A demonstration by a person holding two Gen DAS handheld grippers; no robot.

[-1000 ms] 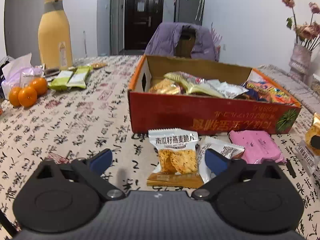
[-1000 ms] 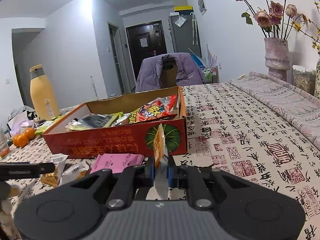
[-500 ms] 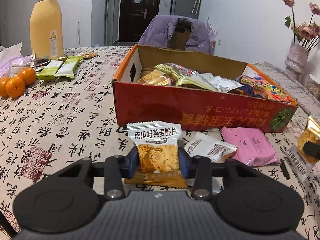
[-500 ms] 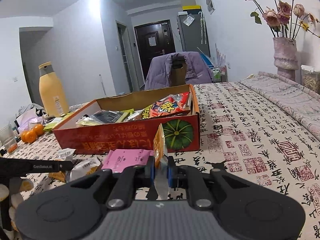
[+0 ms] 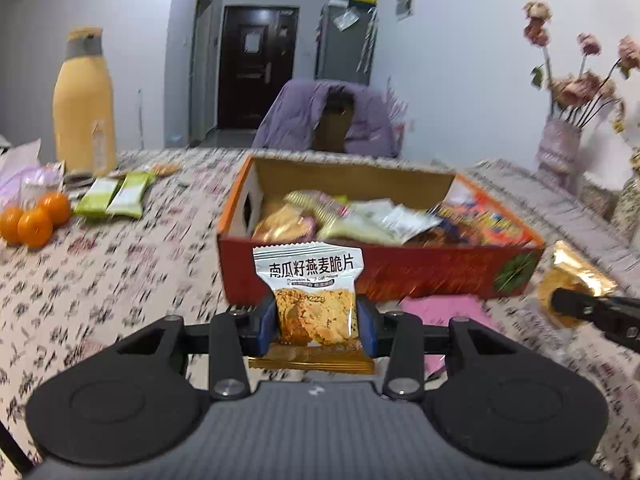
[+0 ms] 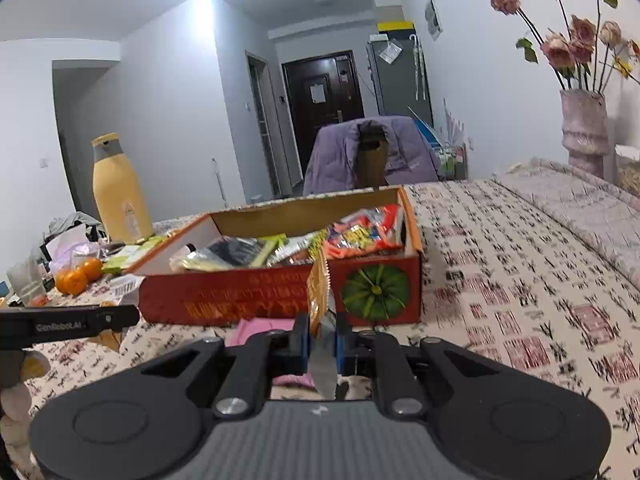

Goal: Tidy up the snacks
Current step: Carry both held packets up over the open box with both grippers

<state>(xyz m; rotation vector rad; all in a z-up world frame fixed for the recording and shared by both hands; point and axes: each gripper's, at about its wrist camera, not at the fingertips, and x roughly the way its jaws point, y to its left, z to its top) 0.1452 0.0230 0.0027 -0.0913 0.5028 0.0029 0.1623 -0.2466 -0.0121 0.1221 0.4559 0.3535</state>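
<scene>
Left gripper (image 5: 316, 320) jaws have just closed from wide spread and now pinch the oat crisp packet (image 5: 310, 292) by its two side edges, blue pads pressing the wrapper; a second ago that packet lay flat on the tablecloth between open fingers, now it stands upright off the cloth in front of the red snack box (image 5: 380, 276). Right gripper (image 6: 323, 340) jaws pressed together on a thin gold packet (image 6: 318, 292) held edge-on, same as before, hardly moved; in the left view it shows at the right edge. Pink packet (image 5: 440, 312) lies on the tablecloth (image 5: 120, 264) just in front of the box, near wall. Box already holds a heap of packets. Two green packets (image 5: 116, 200) lie well apart to the left, near the oranges (image 5: 36, 220) and yellow bottle (image 5: 84, 104). Judgement: pickup done on both sides, next is carry over the near wall and drop in; pink and green ones left to do.
</scene>
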